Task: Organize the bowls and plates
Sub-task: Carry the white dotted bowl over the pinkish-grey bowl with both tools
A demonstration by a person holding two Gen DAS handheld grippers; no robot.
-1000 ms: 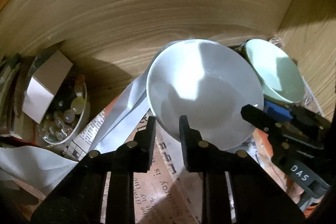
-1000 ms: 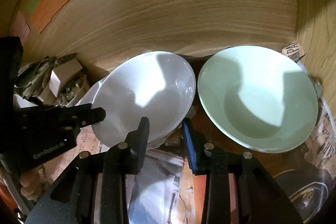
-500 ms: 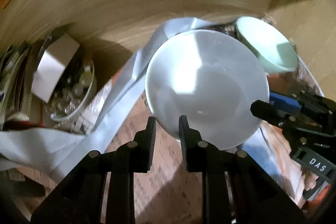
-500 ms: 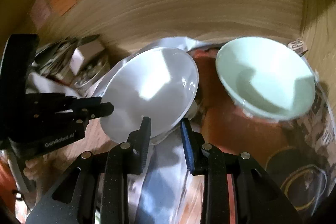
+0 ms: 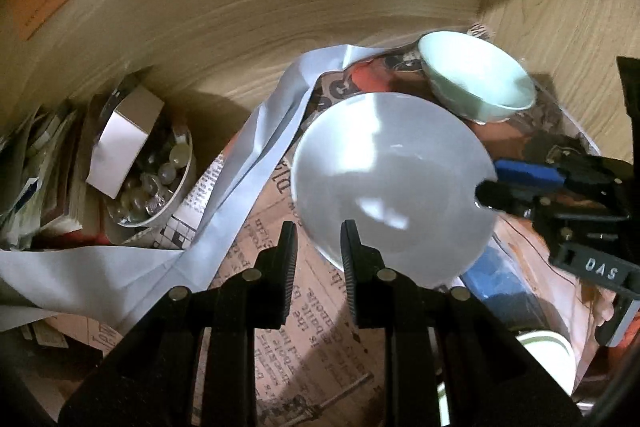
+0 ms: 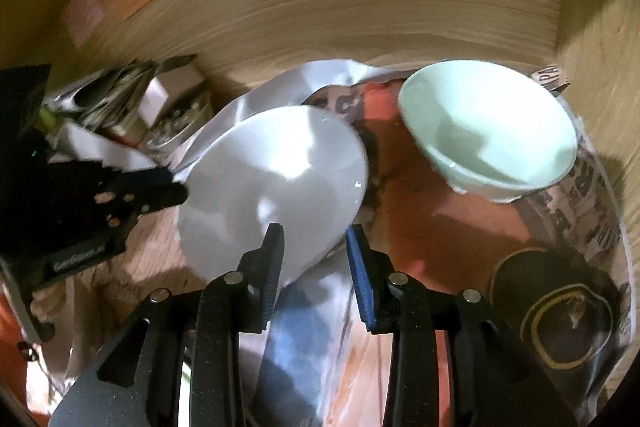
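Note:
A white bowl (image 5: 394,183) is held up off the newspaper-lined shelf by both grippers. My left gripper (image 5: 319,239) is shut on its near rim. My right gripper (image 6: 315,243) is shut on its opposite rim, and the bowl (image 6: 276,187) tilts in that view. A pale green bowl (image 5: 476,79) stands on the shelf behind it at the back right, also in the right wrist view (image 6: 486,127). The right gripper also shows in the left wrist view (image 5: 492,185), the left one in the right wrist view (image 6: 176,183).
A glass dish of marbles with a small box (image 5: 148,167) stands at the left beside stacked papers. A grey ribbon (image 5: 260,147) lies across the newspaper. Wooden cabinet walls (image 5: 280,7) close the back and right. A white cup rim (image 5: 548,351) is low right.
Both grippers have lifted the white bowl and drawn it back from the wall. The green bowl now looks smaller and farther away; more newspaper and ribbon show underneath.

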